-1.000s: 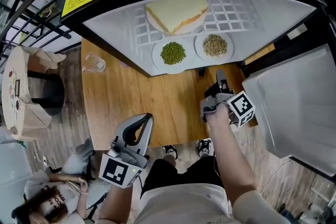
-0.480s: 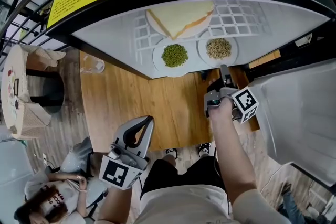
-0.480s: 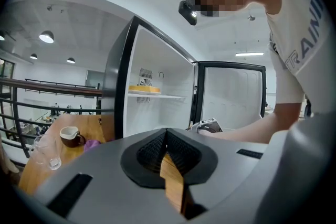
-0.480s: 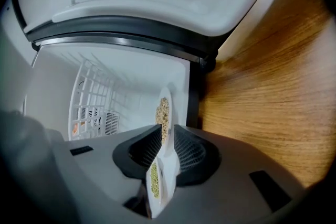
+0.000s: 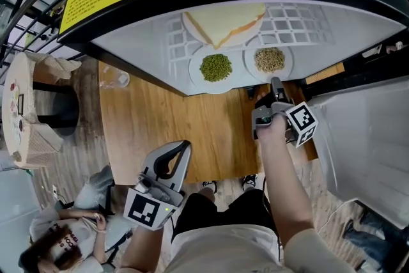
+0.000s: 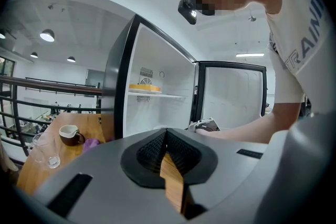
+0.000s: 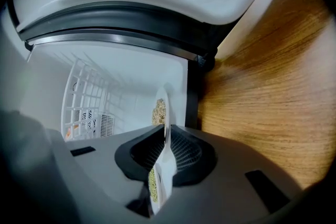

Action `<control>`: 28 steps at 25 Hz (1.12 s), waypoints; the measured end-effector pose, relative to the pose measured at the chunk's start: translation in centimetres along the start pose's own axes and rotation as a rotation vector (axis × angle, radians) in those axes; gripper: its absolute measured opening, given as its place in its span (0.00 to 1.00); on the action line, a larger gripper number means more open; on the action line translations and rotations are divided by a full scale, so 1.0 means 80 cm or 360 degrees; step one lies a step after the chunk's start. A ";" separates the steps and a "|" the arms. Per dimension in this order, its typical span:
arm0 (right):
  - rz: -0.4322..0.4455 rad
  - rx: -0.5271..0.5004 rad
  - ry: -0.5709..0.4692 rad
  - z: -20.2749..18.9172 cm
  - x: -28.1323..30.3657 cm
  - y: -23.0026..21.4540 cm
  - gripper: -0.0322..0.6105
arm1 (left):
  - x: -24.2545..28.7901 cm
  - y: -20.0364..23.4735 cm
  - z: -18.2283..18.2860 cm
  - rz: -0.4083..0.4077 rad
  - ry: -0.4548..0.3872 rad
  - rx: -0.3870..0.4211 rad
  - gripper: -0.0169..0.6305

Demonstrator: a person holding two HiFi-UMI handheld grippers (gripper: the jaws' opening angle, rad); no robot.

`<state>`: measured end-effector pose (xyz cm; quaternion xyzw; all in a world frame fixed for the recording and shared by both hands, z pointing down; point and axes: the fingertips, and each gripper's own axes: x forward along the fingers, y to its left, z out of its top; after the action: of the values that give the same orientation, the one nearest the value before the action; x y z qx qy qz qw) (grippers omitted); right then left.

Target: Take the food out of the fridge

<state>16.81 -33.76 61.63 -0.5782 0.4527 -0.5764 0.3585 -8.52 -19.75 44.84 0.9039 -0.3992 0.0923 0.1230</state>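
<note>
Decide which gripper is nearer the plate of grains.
Right. The right gripper has just been closing its jaws on the rim of the plate of grains; the left gripper hangs back by the table edge.

a wooden tabletop (image 5: 166,131) fills the middle of the head view. a clear glass (image 5: 116,78) stands near its edge at 10 o'clock. the left gripper view adds a brown mug (image 6: 70,135) with a white inside at the glass's 1 o'clock, and a purple cloth (image 6: 90,143) at the mug's 4 o'clock. in the head view a round pale table (image 5: 25,112) sits at 9 o'clock and a seated person (image 5: 64,236) at 7 o'clock.
</note>
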 end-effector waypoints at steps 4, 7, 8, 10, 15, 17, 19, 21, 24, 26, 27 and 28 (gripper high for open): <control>0.0011 0.0031 -0.0018 0.000 0.000 0.005 0.10 | -0.001 -0.003 0.000 -0.0005 -0.0003 -0.0006 0.04; 0.0071 0.0053 -0.0040 0.000 -0.004 0.014 0.09 | -0.002 -0.003 0.010 -0.0016 -0.0099 0.0055 0.04; 0.0090 0.0060 -0.0046 0.001 -0.005 0.016 0.09 | -0.003 -0.003 0.011 -0.0017 -0.0103 0.0056 0.04; 0.0128 0.0079 -0.0057 0.001 -0.008 0.019 0.09 | -0.005 -0.005 0.004 -0.0014 -0.0035 0.0008 0.04; 0.0225 0.0077 -0.0047 0.000 -0.028 0.034 0.09 | -0.013 -0.014 0.012 -0.0028 -0.0077 0.0041 0.04; 0.0238 0.0076 -0.0026 -0.005 -0.039 0.040 0.09 | -0.016 -0.019 0.012 -0.0032 -0.0077 0.0043 0.04; 0.0248 0.0069 -0.0006 -0.009 -0.053 0.044 0.09 | -0.018 -0.023 0.019 -0.0048 -0.0139 0.0082 0.04; 0.0257 0.0049 0.0019 -0.013 -0.070 0.047 0.09 | -0.019 -0.029 0.027 -0.0068 -0.0199 0.0123 0.04; 0.0254 0.0017 0.0063 -0.019 -0.100 0.049 0.09 | -0.021 -0.038 0.024 -0.0103 -0.0173 0.0124 0.04; 0.0263 0.0003 0.0086 -0.023 -0.122 0.052 0.09 | -0.020 -0.045 0.025 -0.0144 -0.0186 0.0140 0.04; 0.0270 -0.0007 0.0093 -0.024 -0.133 0.054 0.09 | -0.019 -0.048 0.026 -0.0167 -0.0196 0.0152 0.04; 0.0275 -0.0019 0.0099 -0.026 -0.145 0.057 0.09 | -0.019 -0.051 0.028 -0.0191 -0.0207 0.0163 0.04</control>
<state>15.09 -24.16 53.59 -0.5208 0.5153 -0.5584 0.3891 -6.34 -16.71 41.74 0.9354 -0.3461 0.0462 0.0558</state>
